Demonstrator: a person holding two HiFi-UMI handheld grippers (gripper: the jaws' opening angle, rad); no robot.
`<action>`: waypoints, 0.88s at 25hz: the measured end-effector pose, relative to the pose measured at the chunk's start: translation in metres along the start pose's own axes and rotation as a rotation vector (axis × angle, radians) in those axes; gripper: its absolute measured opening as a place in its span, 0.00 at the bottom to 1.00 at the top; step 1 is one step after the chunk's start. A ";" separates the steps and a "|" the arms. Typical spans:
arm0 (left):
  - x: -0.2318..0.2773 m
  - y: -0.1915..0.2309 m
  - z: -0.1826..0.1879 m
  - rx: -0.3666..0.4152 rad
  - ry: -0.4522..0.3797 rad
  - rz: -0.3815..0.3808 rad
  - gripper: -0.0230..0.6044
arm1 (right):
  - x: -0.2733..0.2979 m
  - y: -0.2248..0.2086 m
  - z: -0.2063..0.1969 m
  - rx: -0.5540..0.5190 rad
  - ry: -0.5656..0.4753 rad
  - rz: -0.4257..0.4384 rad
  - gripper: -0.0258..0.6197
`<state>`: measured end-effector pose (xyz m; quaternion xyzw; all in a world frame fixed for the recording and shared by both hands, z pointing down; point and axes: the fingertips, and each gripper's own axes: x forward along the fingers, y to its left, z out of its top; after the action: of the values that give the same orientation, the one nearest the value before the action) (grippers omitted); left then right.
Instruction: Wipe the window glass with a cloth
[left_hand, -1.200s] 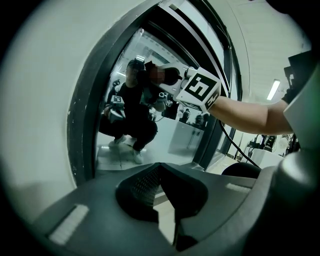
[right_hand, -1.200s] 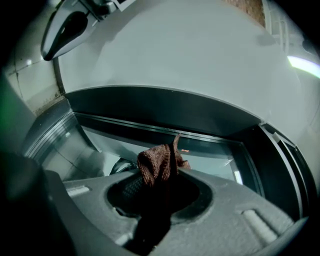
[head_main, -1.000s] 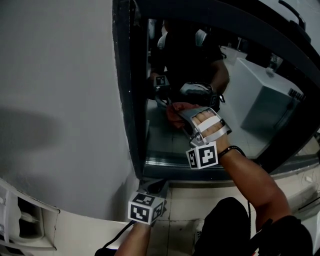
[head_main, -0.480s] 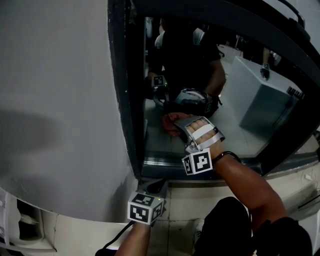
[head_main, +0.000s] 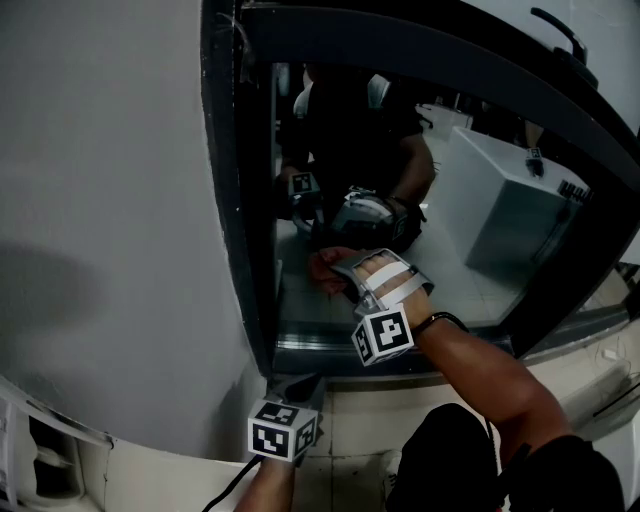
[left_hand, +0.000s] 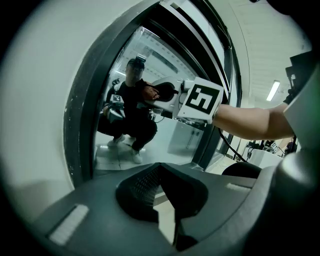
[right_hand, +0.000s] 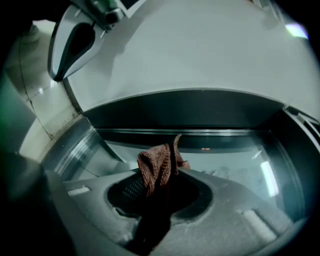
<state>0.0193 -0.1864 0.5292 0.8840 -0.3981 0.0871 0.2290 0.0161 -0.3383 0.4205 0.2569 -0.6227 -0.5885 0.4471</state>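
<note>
Head view: right gripper (head_main: 338, 275) pinching cloth (head_main: 322, 268), which looks pressed against window glass (head_main: 460, 220) ahead of my jaws.
Left gripper view: left gripper (left_hand: 162, 177) jaws together, empty, idle.
Right gripper view: cloth (right_hand: 157, 167) bunched at the tips. Lead with fabric, not tips, and use overlapping strokes.

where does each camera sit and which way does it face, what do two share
Head view: on the person's head, looking down at the window glass; shows the right forearm, the left hand-held gripper and the right hand-held gripper.
Left gripper view: on the left hand-held gripper, looking over its shut, empty jaws at the glass; shows the right forearm.
Right gripper view: on the right hand-held gripper, facing the glass, jaws shut on the cloth.
Shared: all three show the cloth.
</note>
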 end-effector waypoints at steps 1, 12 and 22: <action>0.000 -0.001 0.000 0.001 0.000 0.000 0.06 | -0.003 -0.004 0.002 0.020 -0.012 0.026 0.15; -0.002 0.002 -0.001 0.005 0.003 -0.002 0.06 | -0.103 -0.193 -0.052 -0.085 0.091 -0.391 0.15; 0.003 -0.001 -0.001 0.012 0.007 -0.008 0.06 | -0.126 -0.277 -0.105 -0.162 0.227 -0.528 0.15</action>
<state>0.0222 -0.1875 0.5310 0.8866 -0.3933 0.0916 0.2254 0.1081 -0.3326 0.1125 0.4375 -0.4313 -0.6999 0.3642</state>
